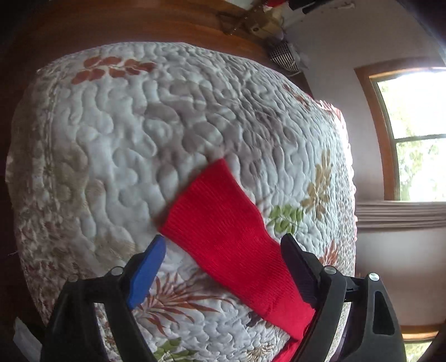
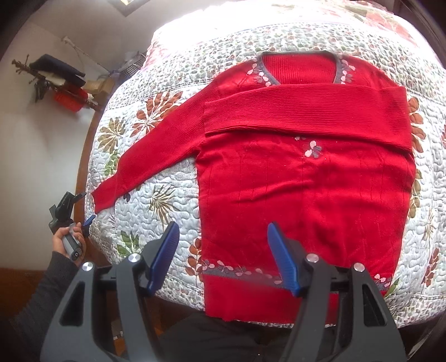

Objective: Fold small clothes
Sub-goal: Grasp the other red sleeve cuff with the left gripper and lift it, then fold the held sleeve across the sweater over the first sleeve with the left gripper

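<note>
A small red sweater (image 2: 303,200) with a grey neckline and pink leaf trim lies flat on the quilted bedspread (image 2: 167,192). One sleeve (image 2: 306,114) is folded across the chest. The other sleeve (image 2: 145,156) stretches out to the left, its cuff near the bed's edge. In the left wrist view that red sleeve (image 1: 223,231) runs between the fingers of my left gripper (image 1: 223,245), which is open just above it. My right gripper (image 2: 223,231) hovers open over the sweater's lower left hem. The right wrist view also shows the left gripper (image 2: 83,206), held in a hand beside the cuff.
The floral quilt (image 1: 167,125) covers the bed, with a wooden headboard (image 1: 139,25) beyond it. A window (image 1: 412,133) is on the right wall. Clutter with a dark hat (image 2: 58,72) sits by the wall left of the bed.
</note>
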